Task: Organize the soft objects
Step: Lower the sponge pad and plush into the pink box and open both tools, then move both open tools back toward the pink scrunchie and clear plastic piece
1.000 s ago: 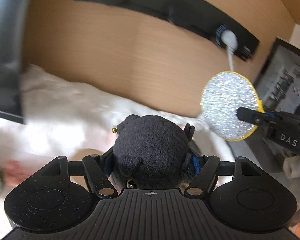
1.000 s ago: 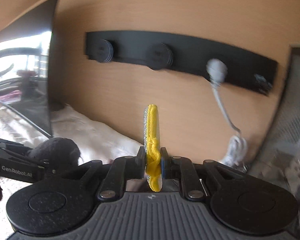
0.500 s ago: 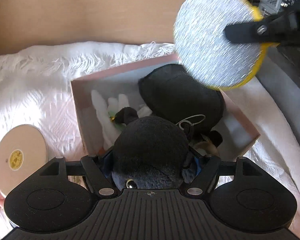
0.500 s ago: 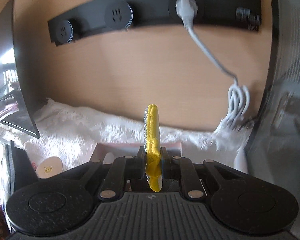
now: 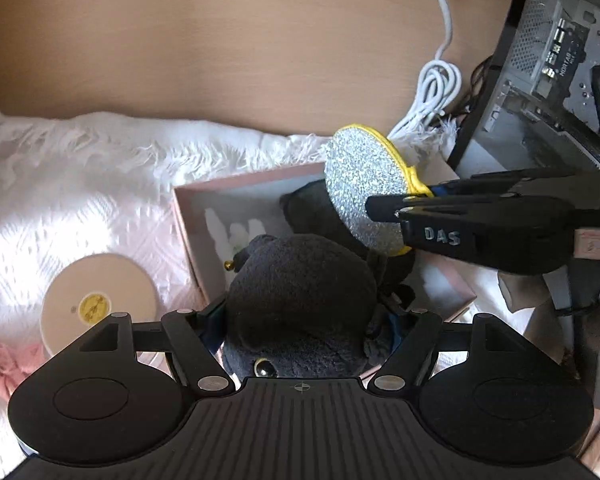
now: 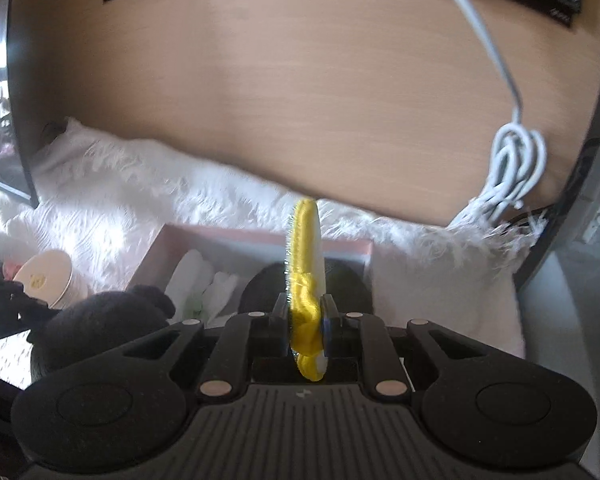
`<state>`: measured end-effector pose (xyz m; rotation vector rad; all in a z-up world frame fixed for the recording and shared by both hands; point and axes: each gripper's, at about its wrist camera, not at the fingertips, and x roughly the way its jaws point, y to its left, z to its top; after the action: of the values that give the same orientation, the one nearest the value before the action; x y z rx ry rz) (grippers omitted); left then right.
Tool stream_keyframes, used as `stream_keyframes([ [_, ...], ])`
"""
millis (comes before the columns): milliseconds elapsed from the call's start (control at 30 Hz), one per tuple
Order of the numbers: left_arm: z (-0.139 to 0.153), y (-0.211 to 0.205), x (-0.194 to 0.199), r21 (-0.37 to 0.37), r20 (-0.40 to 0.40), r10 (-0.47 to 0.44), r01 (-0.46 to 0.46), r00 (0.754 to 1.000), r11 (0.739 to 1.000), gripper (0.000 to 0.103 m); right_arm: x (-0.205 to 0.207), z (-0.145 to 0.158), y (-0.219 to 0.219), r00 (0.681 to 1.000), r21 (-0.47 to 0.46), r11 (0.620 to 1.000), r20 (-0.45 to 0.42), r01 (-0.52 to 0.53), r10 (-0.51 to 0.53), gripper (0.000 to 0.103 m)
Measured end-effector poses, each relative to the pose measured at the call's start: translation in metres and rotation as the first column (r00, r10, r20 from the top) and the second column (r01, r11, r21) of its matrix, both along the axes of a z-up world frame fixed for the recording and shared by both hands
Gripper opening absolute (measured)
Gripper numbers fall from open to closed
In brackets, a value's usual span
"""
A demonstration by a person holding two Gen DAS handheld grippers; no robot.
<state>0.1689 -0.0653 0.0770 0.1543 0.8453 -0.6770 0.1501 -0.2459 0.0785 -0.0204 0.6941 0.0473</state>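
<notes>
My left gripper (image 5: 300, 316) is shut on a dark grey plush toy (image 5: 300, 292) and holds it over the near edge of an open pink box (image 5: 184, 216). The box holds a white soft item (image 5: 228, 232) and a black soft item (image 5: 304, 208). My right gripper (image 6: 305, 320) is shut on a round silver-and-yellow scrub pad (image 6: 305, 256), held edge-on above the box (image 6: 260, 236). In the left wrist view the pad (image 5: 364, 184) hangs over the box's right side. The plush also shows in the right wrist view (image 6: 100, 320).
A white fluffy cloth (image 5: 80, 168) covers the surface under the box. A round cream container (image 5: 98, 304) stands left of the box, with pink fabric (image 5: 0, 364) beside it. A wooden back panel (image 5: 220, 40), a coiled white cable (image 5: 436, 92) and a computer case (image 5: 548, 60) stand behind and right.
Both grippers tilted down from the wall toward the box. The pad dropped lower over the box's right side. The plush stays gripped.
</notes>
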Motion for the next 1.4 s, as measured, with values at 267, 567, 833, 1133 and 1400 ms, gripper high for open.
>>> stream_keyframes([
  [267, -0.016, -0.017, 0.006, -0.033, -0.016, -0.040, 0.040, 0.999, 0.999, 0.077, -0.016, 0.026, -0.009, 0.999, 0.151, 0.988, 0.022, -0.031, 0.028, 0.045],
  [567, -0.017, -0.020, 0.008, -0.005, 0.059, -0.010, 0.011, 0.998, 1.000, 0.074, -0.032, 0.044, -0.012, 0.995, 0.124, 0.992, 0.102, 0.001, -0.013, 0.055],
  [833, 0.025, 0.021, 0.005, -0.156, 0.126, 0.104, -0.084, 0.986, 0.984, 0.072, -0.023, 0.030, -0.021, 0.999, 0.174, 0.984, 0.020, 0.041, -0.045, 0.055],
  [1133, 0.024, 0.114, -0.043, -0.189, 0.118, 0.281, -0.257, 0.952, 0.948, 0.072, -0.026, 0.022, -0.016, 0.999, 0.183, 0.982, -0.022, 0.051, -0.048, 0.055],
  [1400, -0.016, 0.235, -0.065, -0.153, -0.044, 0.641, -0.640, 0.766, 0.753, 0.070, -0.036, 0.037, 0.040, 0.999, 0.098, 0.995, 0.000, -0.032, 0.032, 0.055],
])
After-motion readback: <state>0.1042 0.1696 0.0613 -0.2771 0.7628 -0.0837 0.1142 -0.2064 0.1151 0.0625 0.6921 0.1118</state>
